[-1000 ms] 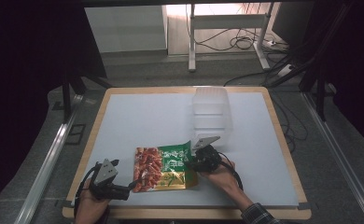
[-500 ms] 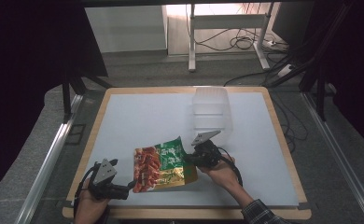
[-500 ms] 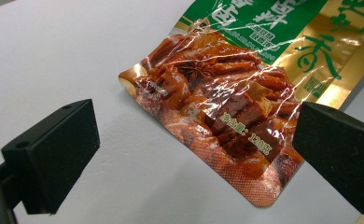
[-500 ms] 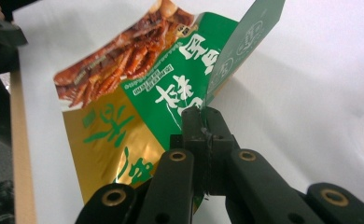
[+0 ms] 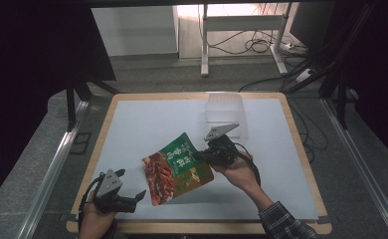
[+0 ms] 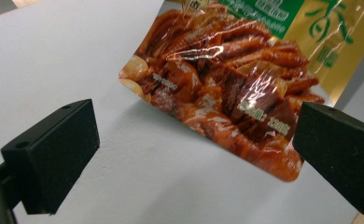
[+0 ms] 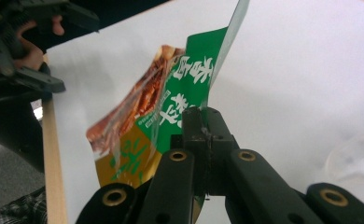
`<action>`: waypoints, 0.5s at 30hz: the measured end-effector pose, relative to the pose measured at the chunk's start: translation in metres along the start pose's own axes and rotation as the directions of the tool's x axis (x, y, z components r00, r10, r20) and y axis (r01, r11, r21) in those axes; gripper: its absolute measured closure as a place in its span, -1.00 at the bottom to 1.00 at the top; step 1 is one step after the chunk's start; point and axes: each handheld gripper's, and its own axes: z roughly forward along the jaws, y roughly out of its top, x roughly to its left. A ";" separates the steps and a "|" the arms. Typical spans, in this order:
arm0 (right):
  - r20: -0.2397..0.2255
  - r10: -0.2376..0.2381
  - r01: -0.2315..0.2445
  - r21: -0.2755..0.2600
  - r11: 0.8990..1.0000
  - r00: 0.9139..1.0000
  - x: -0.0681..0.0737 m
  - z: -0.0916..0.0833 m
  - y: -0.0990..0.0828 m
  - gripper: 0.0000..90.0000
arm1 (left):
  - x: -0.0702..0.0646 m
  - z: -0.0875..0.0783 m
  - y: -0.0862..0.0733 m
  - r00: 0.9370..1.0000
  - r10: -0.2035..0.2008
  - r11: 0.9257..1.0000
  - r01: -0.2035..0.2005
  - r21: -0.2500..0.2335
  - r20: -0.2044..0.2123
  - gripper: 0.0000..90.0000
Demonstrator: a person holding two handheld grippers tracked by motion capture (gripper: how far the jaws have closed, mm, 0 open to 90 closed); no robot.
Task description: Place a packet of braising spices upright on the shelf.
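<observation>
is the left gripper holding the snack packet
No, in the left gripper view the left gripper has its fingers wide apart over bare table, with the snack packet lying beyond them.

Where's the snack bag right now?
High view: the snack bag is near the table's front middle, tilted up, pinched at its right edge by the right gripper, with the left gripper just to its left.

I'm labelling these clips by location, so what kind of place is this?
Probably a lab or workshop set up for recording, not a home: a white work table with a wooden rim, metal framing beside it, dark curtains around it, and loose cables on the floor behind.
</observation>
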 end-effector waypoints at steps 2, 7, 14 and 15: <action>-0.005 -0.008 0.008 -0.002 1.000 1.000 0.001 -0.003 0.008 0.99 | 0.000 0.000 0.000 1.000 -0.001 1.000 0.001 -0.003 0.001 -0.99; -0.030 -0.010 0.010 -0.002 1.000 1.000 0.003 -0.011 0.026 0.99 | 0.001 -0.002 0.000 1.000 -0.009 1.000 0.009 -0.020 0.002 -0.99; -0.033 -0.041 0.040 -0.014 0.999 0.999 0.005 -0.022 0.047 0.99 | 0.002 -0.003 0.000 1.000 -0.013 0.999 0.013 -0.034 0.003 -1.00; -0.031 -0.043 0.042 -0.015 0.999 0.999 0.005 -0.024 0.050 0.99 | 0.002 -0.003 0.000 1.000 -0.013 0.999 0.013 -0.034 0.003 -1.00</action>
